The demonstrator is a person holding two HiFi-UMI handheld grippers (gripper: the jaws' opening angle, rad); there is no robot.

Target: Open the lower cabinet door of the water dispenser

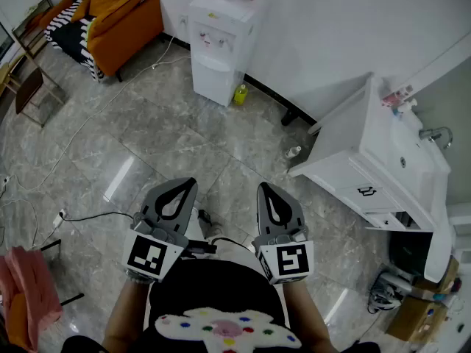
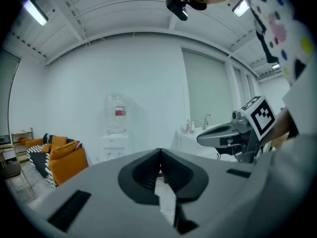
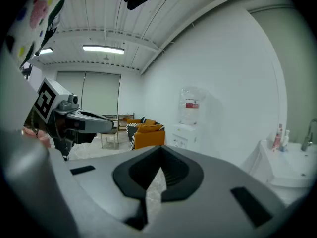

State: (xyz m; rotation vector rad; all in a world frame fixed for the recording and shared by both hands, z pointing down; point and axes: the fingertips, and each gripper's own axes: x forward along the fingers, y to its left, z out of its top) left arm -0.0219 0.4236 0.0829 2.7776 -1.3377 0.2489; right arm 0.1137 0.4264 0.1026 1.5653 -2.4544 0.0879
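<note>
The white water dispenser (image 1: 218,43) stands against the far wall, its bottle on top and its lower cabinet door (image 1: 212,81) closed. It also shows far off in the left gripper view as the dispenser (image 2: 115,133) and in the right gripper view as the dispenser (image 3: 188,128). My left gripper (image 1: 188,185) and right gripper (image 1: 263,190) are held side by side close to my body, well short of the dispenser. Both are shut with nothing between the jaws. The left gripper (image 2: 159,155) and the right gripper (image 3: 161,151) each point across the room.
An orange sofa (image 1: 118,20) sits at the far left. A white sink cabinet (image 1: 383,160) stands at the right. A small yellow bottle (image 1: 240,94) stands on the floor beside the dispenser, and a white bottle (image 1: 294,152) near the sink cabinet. Cables trail across the marble floor (image 1: 147,138).
</note>
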